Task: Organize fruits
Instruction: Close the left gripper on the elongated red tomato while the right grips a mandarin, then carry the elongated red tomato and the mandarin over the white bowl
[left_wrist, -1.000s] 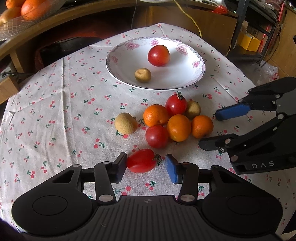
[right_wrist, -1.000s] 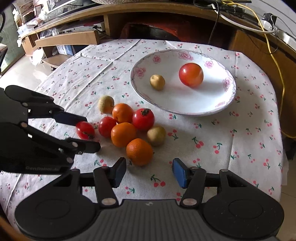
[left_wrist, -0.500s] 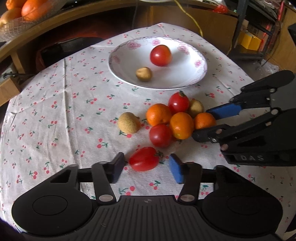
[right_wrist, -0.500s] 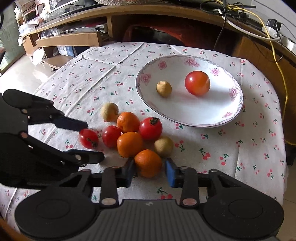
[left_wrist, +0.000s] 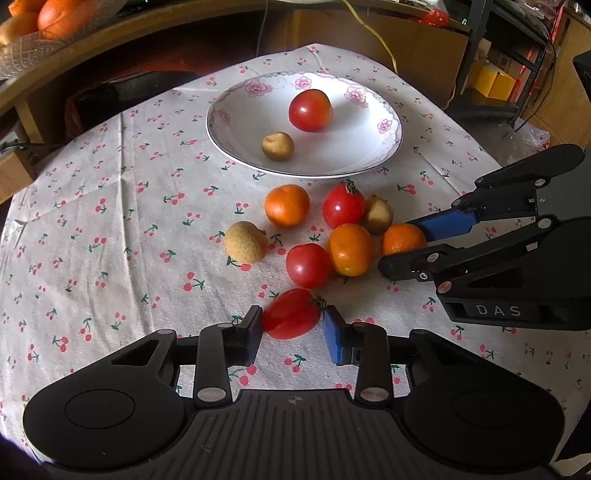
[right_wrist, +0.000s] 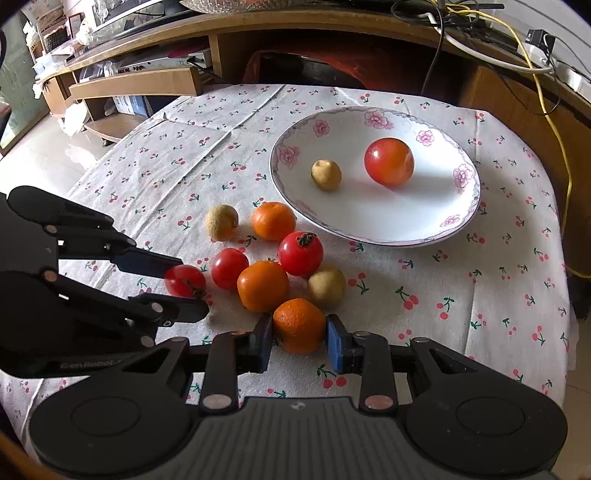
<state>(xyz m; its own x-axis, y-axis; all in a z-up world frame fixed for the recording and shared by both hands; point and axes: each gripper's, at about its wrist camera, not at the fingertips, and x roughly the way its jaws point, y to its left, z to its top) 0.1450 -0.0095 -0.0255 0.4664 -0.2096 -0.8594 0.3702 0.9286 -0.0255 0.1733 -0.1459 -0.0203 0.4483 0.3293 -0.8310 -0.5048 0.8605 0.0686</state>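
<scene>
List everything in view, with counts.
plate: 1, white with pink flowers, far side of cloth
tomatoes: 4, red; one on plate, three on cloth
oranges: 3, orange, on cloth near plate
tan fruits: 3, tan; one on plate, two on cloth
cloth: 1, white with cherry print, covers table
cable: 1, yellow, behind table
left gripper: 1, black with blue pads, closed on nearest tomato
right gripper: 1, black with blue pads, closed on nearest orange
</scene>
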